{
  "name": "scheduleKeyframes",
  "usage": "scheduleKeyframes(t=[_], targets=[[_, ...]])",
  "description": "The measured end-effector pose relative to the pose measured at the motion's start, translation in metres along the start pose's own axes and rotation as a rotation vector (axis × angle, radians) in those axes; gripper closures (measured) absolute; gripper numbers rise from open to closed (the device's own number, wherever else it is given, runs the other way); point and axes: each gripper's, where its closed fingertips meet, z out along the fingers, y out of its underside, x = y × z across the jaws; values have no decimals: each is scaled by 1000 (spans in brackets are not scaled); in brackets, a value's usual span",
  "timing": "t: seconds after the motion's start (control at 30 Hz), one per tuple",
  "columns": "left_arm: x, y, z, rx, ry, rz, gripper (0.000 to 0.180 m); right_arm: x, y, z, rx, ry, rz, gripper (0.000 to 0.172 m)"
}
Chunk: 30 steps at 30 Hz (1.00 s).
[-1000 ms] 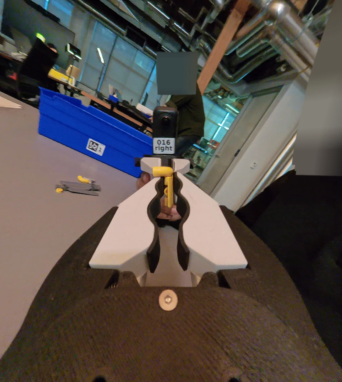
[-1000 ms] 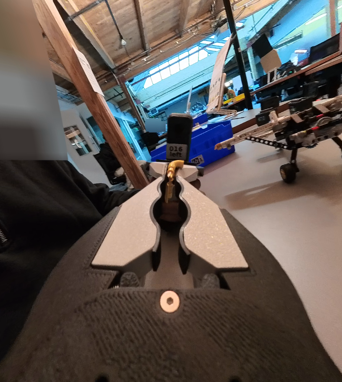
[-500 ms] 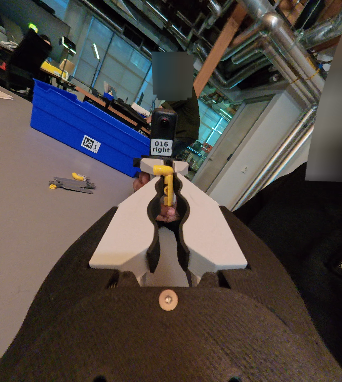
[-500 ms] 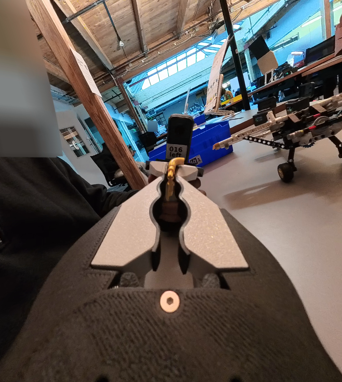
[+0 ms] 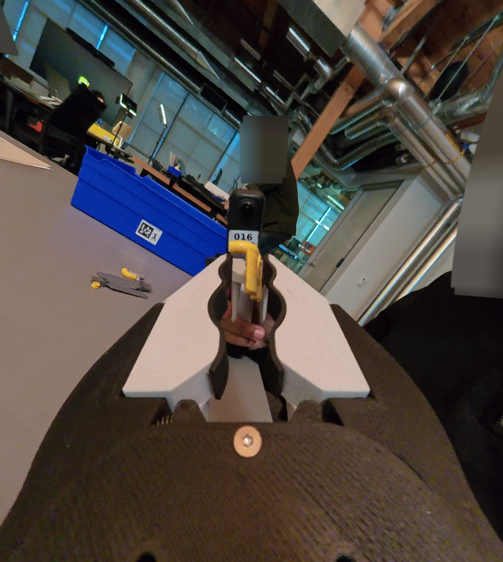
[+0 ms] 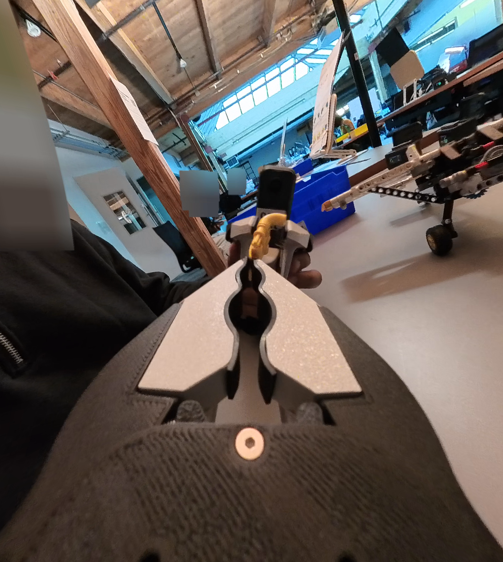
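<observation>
grippers face each other above the grey table (image 5: 31, 319), the right gripper (image 6: 251, 264) with tips closed on the lower end of a small yellow bent plastic piece (image 6: 264, 237), while the left gripper (image 5: 245, 261) stands open around it, its right finger (image 5: 270, 275) just beside the piece.
</observation>
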Motion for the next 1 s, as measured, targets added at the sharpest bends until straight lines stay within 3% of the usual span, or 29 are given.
scheduleKeyframes(t=[0.2, 0.3, 0.47, 0.6, 0.73, 1.0], targets=[[4, 2, -2, 1, 95, -125, 157, -2, 0, -1, -4, -19, 6, 172], [9, 6, -1, -33, 121, -119, 175, -5, 3, 0, -18, -27, -4, 172], [9, 6, -1, -44, 96, -68, 175, -3, -1, -1, 11, -13, -17, 172], [9, 7, 0, -50, 79, -38, 175, 0, -2, 0, 29, -21, 42, 151], [10, 8, 1, -57, 81, -32, 175, -1, 3, 6, -5, -22, 45, 167], [15, 4, 1, -64, 54, 79, 177, -5, 0, 4, 1, -21, 20, 167]])
